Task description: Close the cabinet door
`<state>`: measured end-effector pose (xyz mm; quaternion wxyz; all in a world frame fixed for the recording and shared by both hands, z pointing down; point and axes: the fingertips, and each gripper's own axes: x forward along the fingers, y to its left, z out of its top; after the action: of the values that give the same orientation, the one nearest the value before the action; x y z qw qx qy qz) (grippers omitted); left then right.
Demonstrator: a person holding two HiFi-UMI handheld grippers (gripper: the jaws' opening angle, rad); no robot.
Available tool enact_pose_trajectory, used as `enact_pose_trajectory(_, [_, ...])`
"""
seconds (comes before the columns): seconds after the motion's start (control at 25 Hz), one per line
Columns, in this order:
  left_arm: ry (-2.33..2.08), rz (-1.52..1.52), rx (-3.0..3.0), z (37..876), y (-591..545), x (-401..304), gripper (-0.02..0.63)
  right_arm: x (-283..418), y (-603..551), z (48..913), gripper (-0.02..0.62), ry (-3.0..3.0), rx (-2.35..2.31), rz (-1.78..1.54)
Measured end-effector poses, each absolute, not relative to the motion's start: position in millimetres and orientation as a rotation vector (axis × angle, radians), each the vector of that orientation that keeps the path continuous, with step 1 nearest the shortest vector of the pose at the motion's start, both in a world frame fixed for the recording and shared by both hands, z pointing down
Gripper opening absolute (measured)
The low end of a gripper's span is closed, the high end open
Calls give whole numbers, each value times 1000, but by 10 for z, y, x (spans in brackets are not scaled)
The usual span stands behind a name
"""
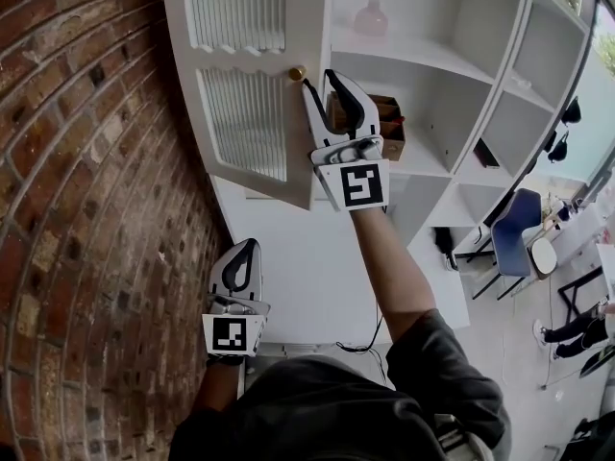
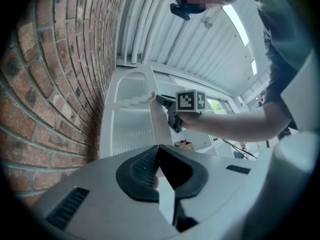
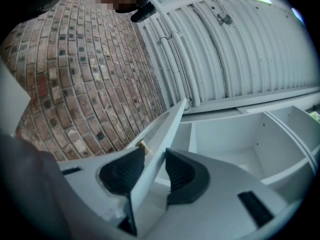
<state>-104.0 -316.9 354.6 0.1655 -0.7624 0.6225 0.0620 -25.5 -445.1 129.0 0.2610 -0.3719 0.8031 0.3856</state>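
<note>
The white cabinet door with ribbed glass panels stands open, swung out toward the brick wall. A small brass knob sits near its free edge. My right gripper is raised to that edge just beside the knob and is shut on the door, one pad on each face. In the right gripper view the door's edge runs between the pads of the right gripper, with the knob by the left pad. My left gripper hangs lower, near the wall, shut on nothing. The left gripper view shows the left gripper pointing up at the door.
A brick wall runs along the left, close behind the open door. The open shelves hold a brown box and a pink vase. A white counter lies below. A blue chair stands at the right.
</note>
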Motion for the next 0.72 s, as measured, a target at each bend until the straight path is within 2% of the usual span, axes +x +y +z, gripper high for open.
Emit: enact_pose_trajectory(0.72, [1806,139,-2178,3663,-3432,-1130,3,-182,-4871,1313,127,2154,-1056,1072])
